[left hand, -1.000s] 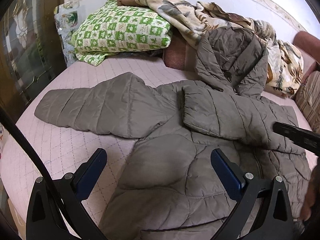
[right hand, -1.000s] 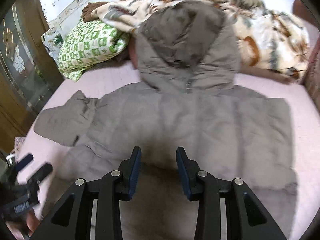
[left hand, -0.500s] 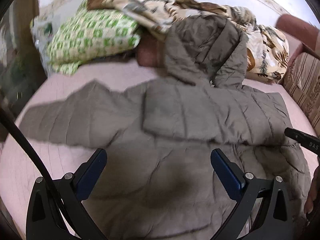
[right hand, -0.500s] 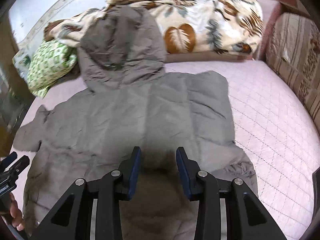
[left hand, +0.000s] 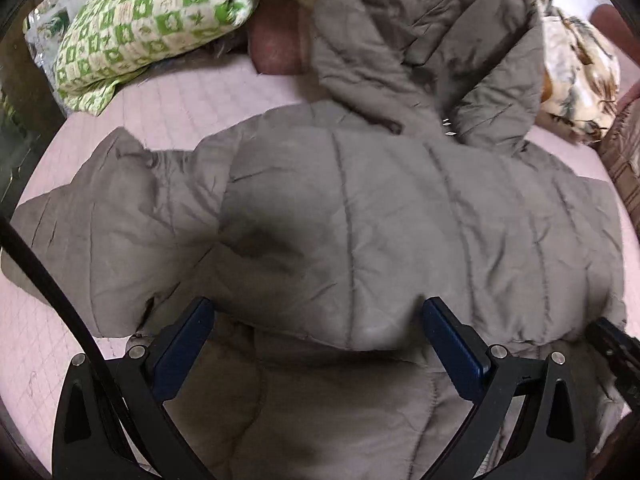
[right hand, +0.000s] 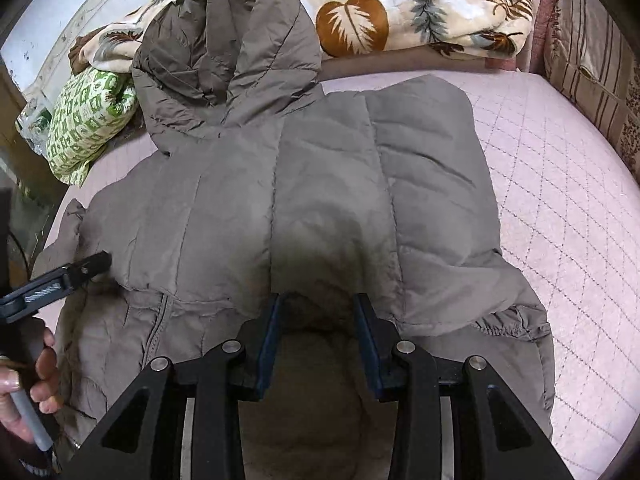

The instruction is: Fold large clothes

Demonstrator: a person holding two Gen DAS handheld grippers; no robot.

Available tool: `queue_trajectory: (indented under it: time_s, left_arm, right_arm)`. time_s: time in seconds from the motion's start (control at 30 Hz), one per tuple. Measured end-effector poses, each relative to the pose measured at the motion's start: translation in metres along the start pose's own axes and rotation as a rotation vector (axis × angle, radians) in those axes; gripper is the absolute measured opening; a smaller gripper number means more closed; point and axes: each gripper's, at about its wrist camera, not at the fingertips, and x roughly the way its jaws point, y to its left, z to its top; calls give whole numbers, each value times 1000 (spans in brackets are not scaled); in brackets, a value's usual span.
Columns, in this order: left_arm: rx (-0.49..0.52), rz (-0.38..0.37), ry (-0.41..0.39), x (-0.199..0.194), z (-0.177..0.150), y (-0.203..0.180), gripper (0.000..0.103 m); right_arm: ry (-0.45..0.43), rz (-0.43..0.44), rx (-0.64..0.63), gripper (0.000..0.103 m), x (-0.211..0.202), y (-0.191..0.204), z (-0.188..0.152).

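Note:
A grey-brown hooded puffer jacket [left hand: 360, 208] lies spread on the pink quilted bed [right hand: 560, 208], hood [right hand: 228, 40] toward the blanket. One sleeve is folded across the chest, and its elastic cuff [right hand: 508, 324] rests at the right side. My left gripper [left hand: 316, 312] hovers wide open over the folded sleeve's lower edge, with nothing pressed between its pads. My right gripper [right hand: 318, 304] stands partly open just above the jacket's middle, holding nothing. A finger [right hand: 88, 264] of the left gripper shows in the right wrist view, over the jacket's left side, with a hand [right hand: 36, 380] on its grip.
A green and white checked pillow [left hand: 152, 20] and a leaf-patterned blanket [right hand: 420, 8] are piled at the head of the bed. Striped cushions [right hand: 592, 48] line the right side. A dark wooden cabinet [right hand: 20, 168] stands at the left. Bare bed cover shows right of the jacket.
Both grippers have dropped closer to the jacket. The left one slid rightward, off the spread sleeve and over the chest. Neither gripper's opening changed, and nothing was taken hold of.

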Motion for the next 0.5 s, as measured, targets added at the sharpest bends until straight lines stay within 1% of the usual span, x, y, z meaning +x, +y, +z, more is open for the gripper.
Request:
queue_trajectory:
  time_s: [0.13,0.23,0.3,0.43,0.5]
  left_arm:
    - [-40,-35,56,14,-3,10,103]
    - [-24,-46,47,18,-10,11,103]
    - [2,-38,35,18,-15,7,103]
    - [70,8,65,24,-21,-5,103]
    - [73,16,62,23,-24,-6,103]
  right_arm:
    - [-44,0,-19,39,-13,8,1]
    - [-84,26,-22,39,-22,13,1]
    - [-108,41,-16,40,-27,13,2]
    - [-139,45,-22,40,-34,17,4]
    - [-145,56,-18,40,-37,18,3]
